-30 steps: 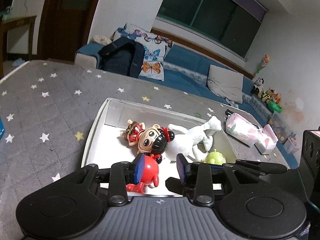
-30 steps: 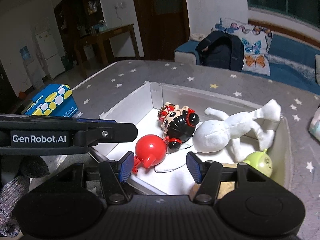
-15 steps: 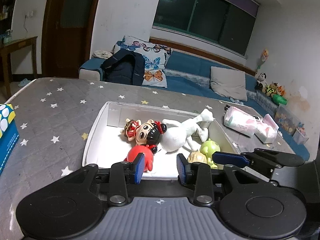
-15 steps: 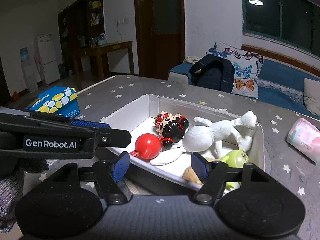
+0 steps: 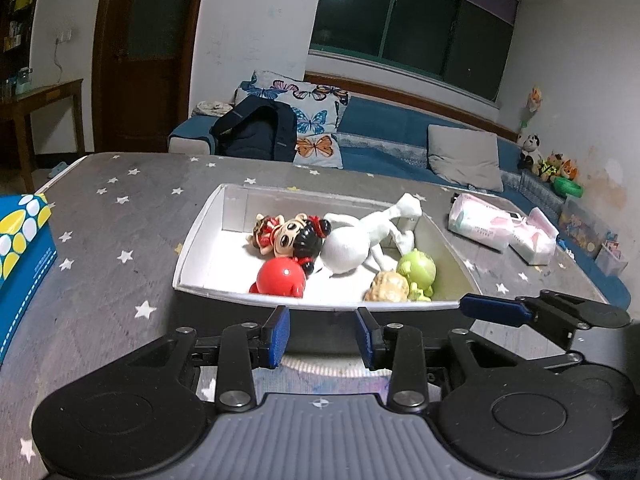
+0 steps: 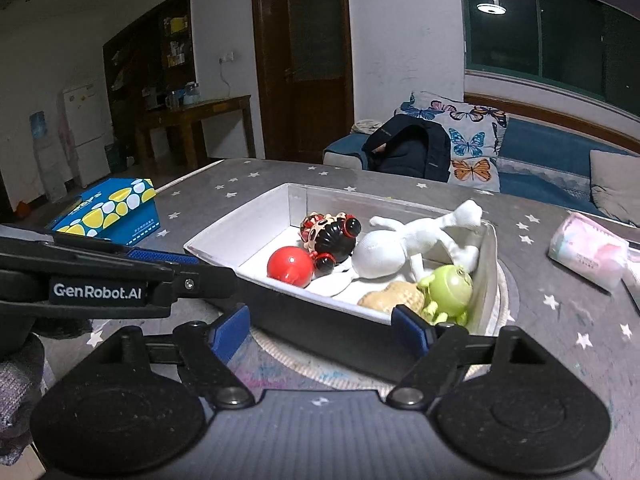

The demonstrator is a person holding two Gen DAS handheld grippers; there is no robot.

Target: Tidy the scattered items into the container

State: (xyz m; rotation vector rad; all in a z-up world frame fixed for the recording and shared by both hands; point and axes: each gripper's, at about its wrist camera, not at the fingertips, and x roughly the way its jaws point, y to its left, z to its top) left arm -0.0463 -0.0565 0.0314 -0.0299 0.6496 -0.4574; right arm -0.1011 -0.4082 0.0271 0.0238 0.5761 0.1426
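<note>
The white-lined container (image 5: 198, 240) stood on the grey star-printed bench (image 5: 120, 216), its dark near wall facing both cameras and hiding the bases of the toys nearest that wall. Inside lay a red round toy (image 5: 282, 276), a black-haired doll (image 5: 298, 236) resting against it, a white plush figure (image 5: 352, 242) stretched toward the far right corner, a green figure (image 5: 416, 270) and a tan figure (image 5: 388, 286); the tan figure was partly hidden behind the wall and its form was hard to make out. A second small red-and-gold figure behind the doll was mostly covered by it.

The left gripper (image 5: 322, 338) hung just outside the near wall with its blue pads a narrow gap apart and nothing between them. The right gripper (image 6: 320, 326) stood beside it with its blue pads spread wide, likewise empty. In the right wrist view the left gripper's body crossed the left edge and carried the legible label "GenRobot.AI"; a grey-gloved hand below it was cut off by the frame.

A blue box with yellow and white dots (image 6: 110, 210) lay at the bench's left side, its printing too small to read. A pink-and-white tissue pack (image 5: 480, 226) lay at the right, its lettering illegible.
</note>
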